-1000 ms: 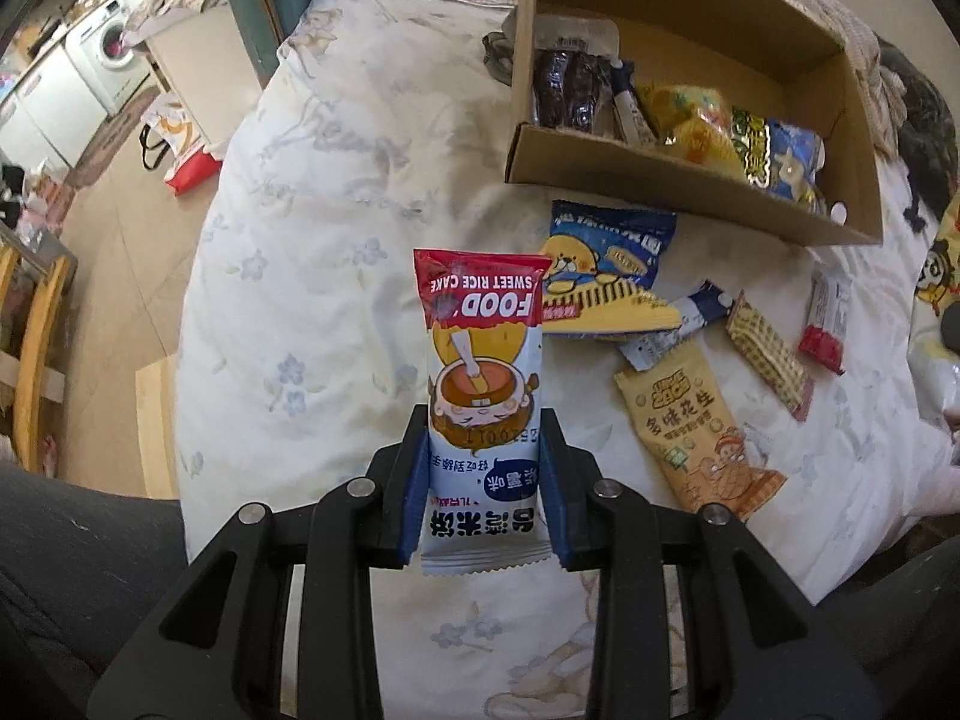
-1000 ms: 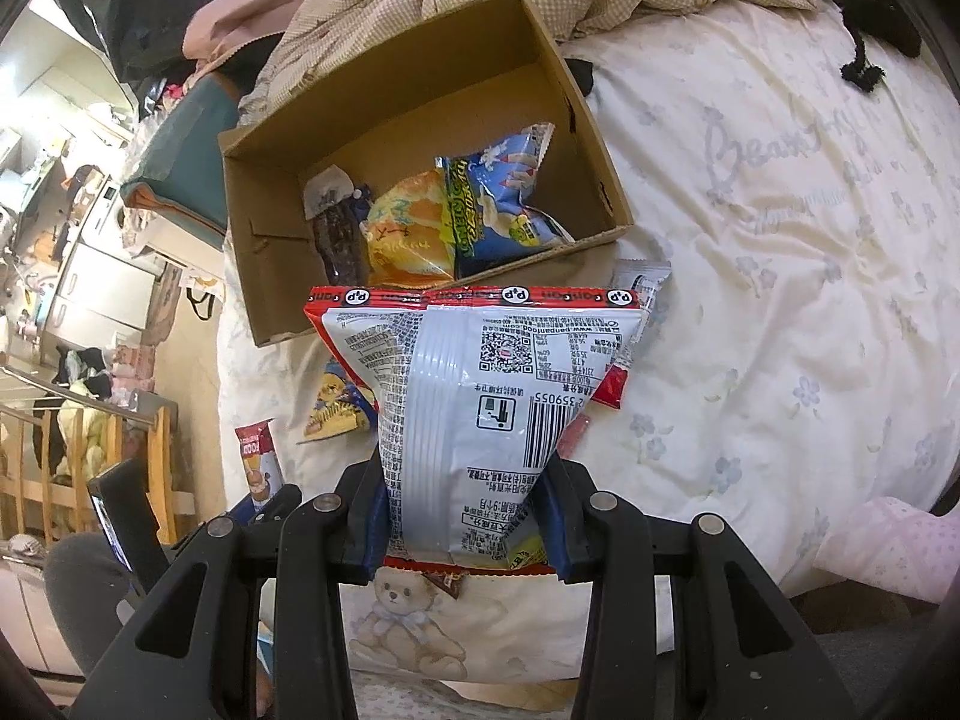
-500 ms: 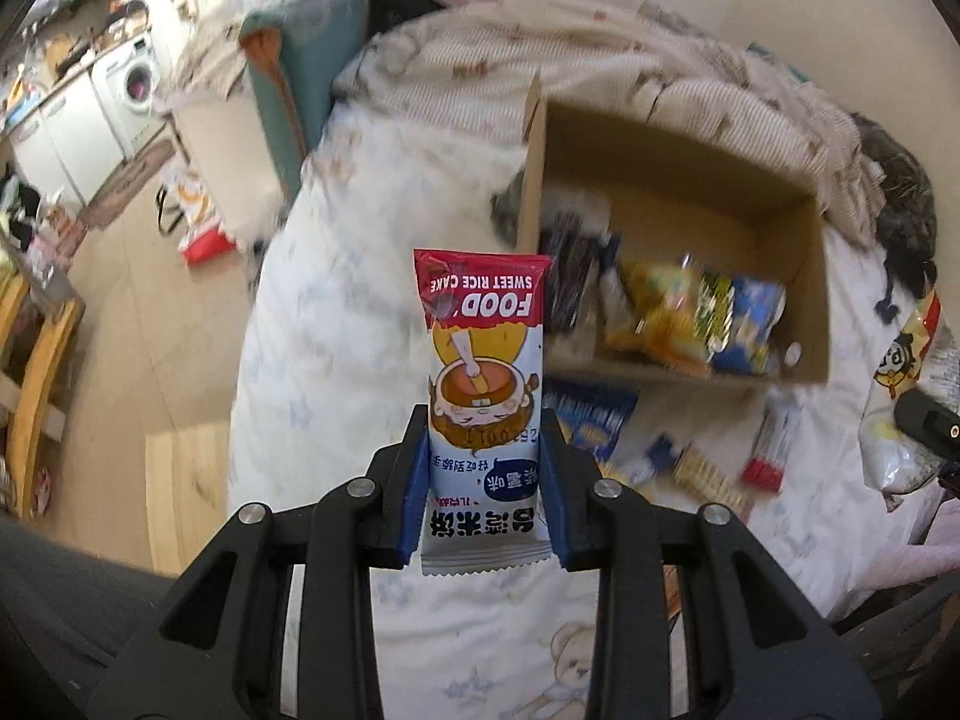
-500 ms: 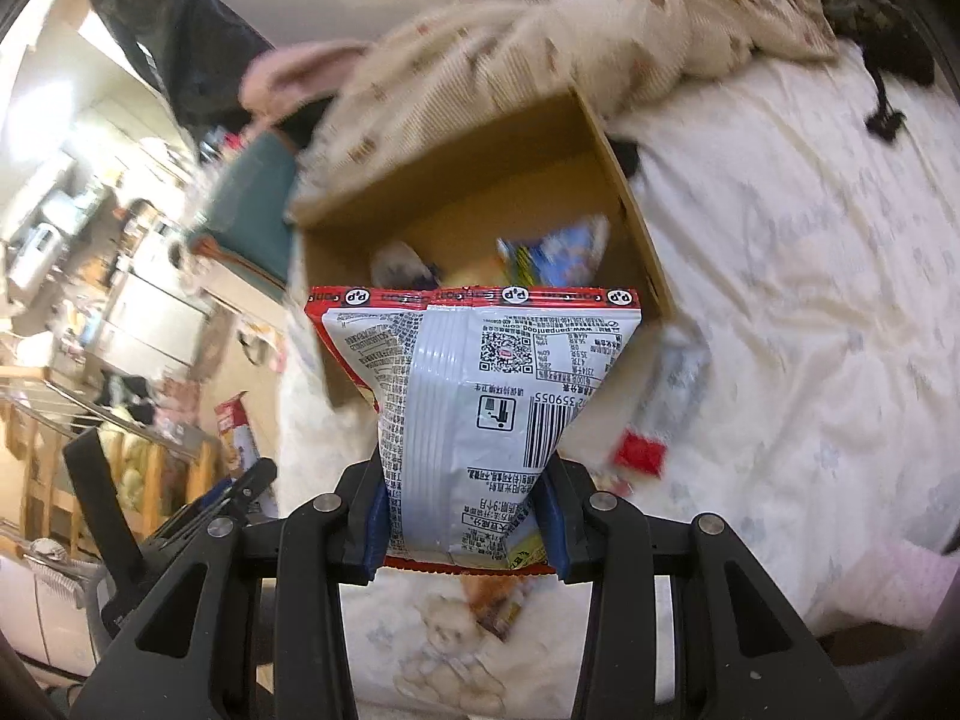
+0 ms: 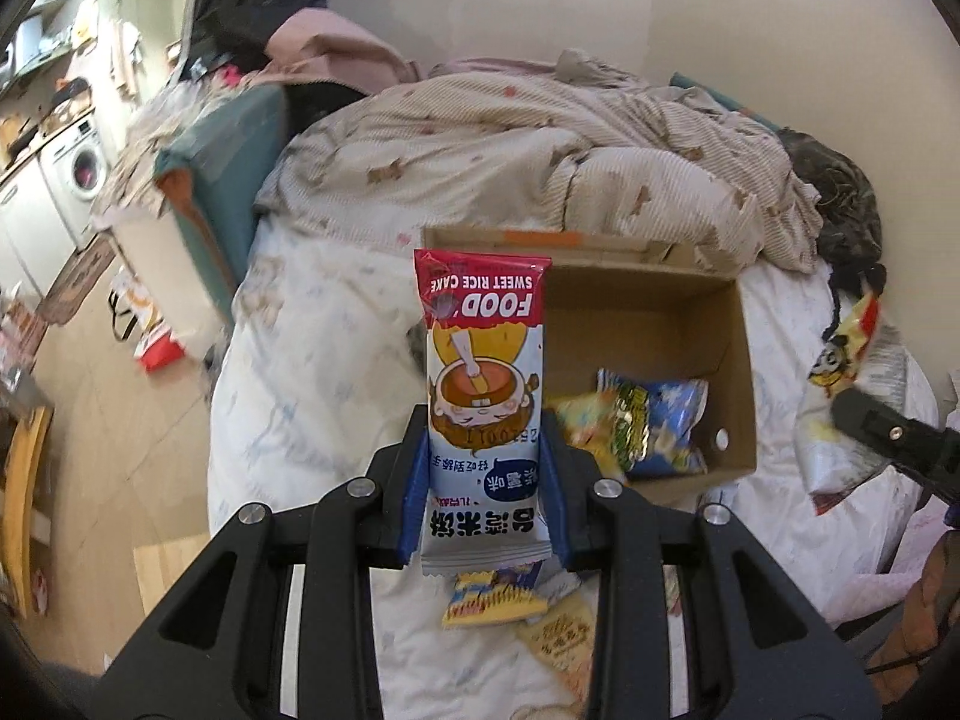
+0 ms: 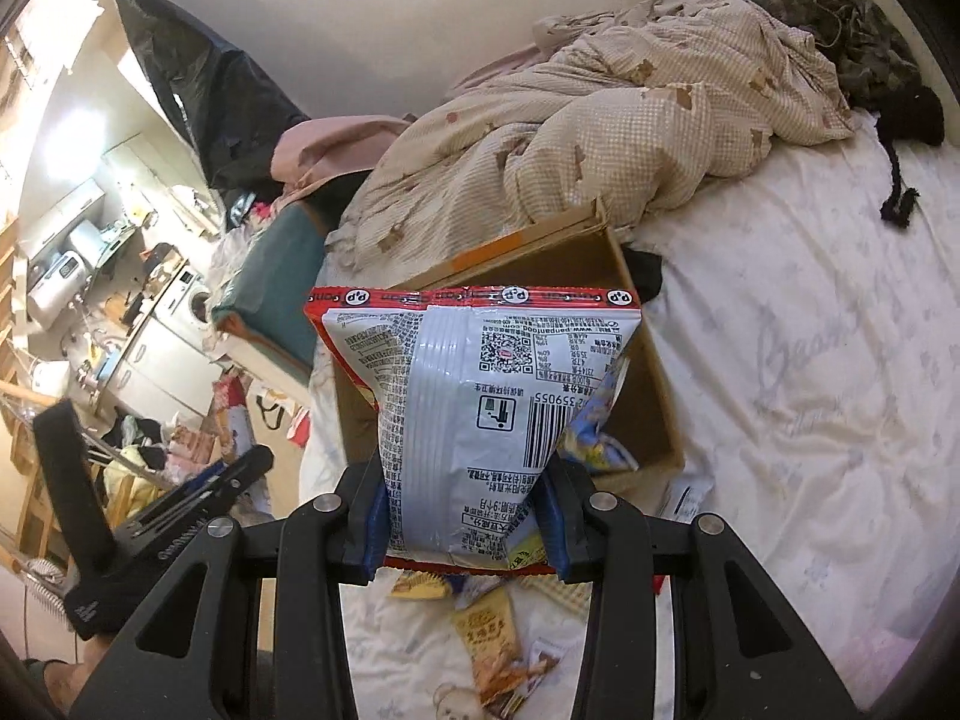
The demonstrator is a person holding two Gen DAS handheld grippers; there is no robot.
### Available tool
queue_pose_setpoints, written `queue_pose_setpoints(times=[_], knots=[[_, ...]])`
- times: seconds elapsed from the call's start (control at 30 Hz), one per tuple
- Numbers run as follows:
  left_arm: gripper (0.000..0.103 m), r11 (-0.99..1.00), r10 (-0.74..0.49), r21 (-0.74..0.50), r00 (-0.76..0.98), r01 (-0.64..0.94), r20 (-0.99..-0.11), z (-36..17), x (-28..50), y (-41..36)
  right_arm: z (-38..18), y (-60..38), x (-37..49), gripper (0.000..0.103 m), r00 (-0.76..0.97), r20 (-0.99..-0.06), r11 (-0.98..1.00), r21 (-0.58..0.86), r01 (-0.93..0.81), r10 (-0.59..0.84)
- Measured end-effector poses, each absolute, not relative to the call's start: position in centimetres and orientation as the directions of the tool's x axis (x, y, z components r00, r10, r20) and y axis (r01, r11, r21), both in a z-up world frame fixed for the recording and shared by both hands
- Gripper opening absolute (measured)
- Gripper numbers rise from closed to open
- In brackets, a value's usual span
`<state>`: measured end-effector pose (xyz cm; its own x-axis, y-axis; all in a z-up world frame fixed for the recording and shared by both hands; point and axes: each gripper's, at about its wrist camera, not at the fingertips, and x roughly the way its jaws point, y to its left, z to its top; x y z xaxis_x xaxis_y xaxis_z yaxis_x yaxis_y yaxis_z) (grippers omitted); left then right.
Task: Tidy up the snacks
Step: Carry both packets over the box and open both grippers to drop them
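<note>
My left gripper (image 5: pixel 485 498) is shut on a sweet rice cake packet (image 5: pixel 483 372), held upright and upside down in the air in front of the cardboard box (image 5: pixel 741 324). Yellow and blue snack bags (image 5: pixel 648 420) lie inside that box. My right gripper (image 6: pixel 461 516) is shut on a silver and red snack bag (image 6: pixel 474 396), its printed back facing the camera, in front of the same box (image 6: pixel 651 384). That right gripper with its bag (image 5: pixel 864 414) shows at the right edge of the left wrist view. Loose snack packets (image 6: pixel 486 636) lie on the sheet below both grippers.
The box rests on a bed with a white flowered sheet (image 6: pixel 810 396). A crumpled beige quilt (image 5: pixel 540 144) is heaped behind the box, with dark clothing (image 6: pixel 852 42) at the far right. Beside the bed stand a teal cushion (image 5: pixel 222 168), a washing machine (image 5: pixel 84 168) and floor clutter.
Both grippers have risen and tilted upward with their packets, so the box and loose snacks have slid lower in both views and the quilt and wall have come into sight.
</note>
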<state>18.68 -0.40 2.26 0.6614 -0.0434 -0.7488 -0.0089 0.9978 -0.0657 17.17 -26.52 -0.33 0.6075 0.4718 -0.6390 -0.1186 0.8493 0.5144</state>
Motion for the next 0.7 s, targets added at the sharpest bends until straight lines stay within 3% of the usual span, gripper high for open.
queue_pose_setpoints(times=[0.47, 0.7], knots=[[0.029, 0.991, -0.127, -0.121, 0.578, 0.049, -0.806, -1.7, 25.6, -2.7, -2.1, -27.5, 23.5, 0.042, 0.594, -0.703, 0.892, 0.449, -0.054, 0.390], [0.029, 0.994, -0.110, -0.097, 0.545, 0.053, -0.831, -4.8, 26.9, -2.9, -5.4, -25.2, 27.2, 0.042, 0.492, -0.772, 0.901, 0.428, -0.067, 0.403]])
